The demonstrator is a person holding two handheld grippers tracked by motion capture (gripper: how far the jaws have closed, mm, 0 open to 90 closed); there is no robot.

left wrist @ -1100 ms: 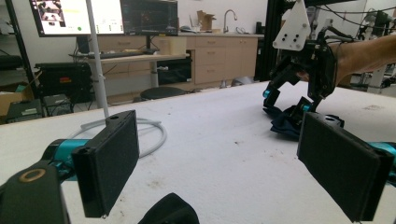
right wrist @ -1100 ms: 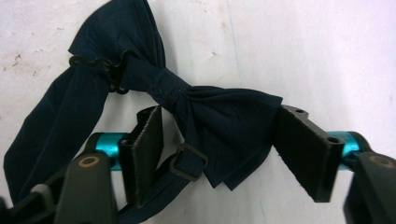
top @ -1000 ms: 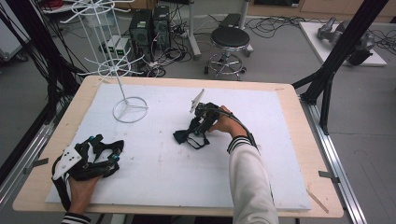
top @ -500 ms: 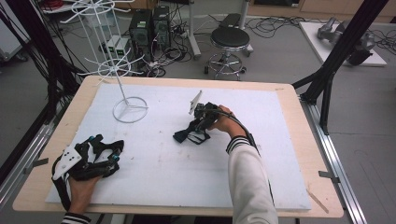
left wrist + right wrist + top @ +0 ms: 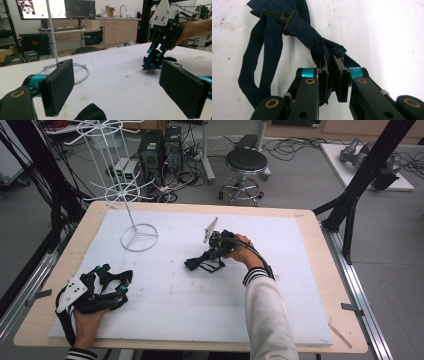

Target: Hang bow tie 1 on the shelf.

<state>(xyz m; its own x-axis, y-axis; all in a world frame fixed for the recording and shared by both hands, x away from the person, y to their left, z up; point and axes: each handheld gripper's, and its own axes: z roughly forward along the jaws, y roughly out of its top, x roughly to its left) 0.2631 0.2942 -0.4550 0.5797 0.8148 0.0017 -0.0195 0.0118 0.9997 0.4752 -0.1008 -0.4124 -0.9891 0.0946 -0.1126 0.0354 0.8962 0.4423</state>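
High view: dark navy bow tie (image 5: 204,264) flat on white table (image 5: 200,310) near centre, strap looped beside it; right gripper (image 5: 214,253) down on its right end; left gripper (image 5: 107,282) well apart at near left edge, close to wire stand (image 5: 135,222).

Left gripper view: own pads (image 5: 58,88) spread wide, nothing between; tie a crumpled dark heap far right.

Right gripper view: jaws just closed, pinching a bunched fold of navy cloth (image 5: 325,51); black metal hook (image 5: 279,18) at far end; strap looped left.
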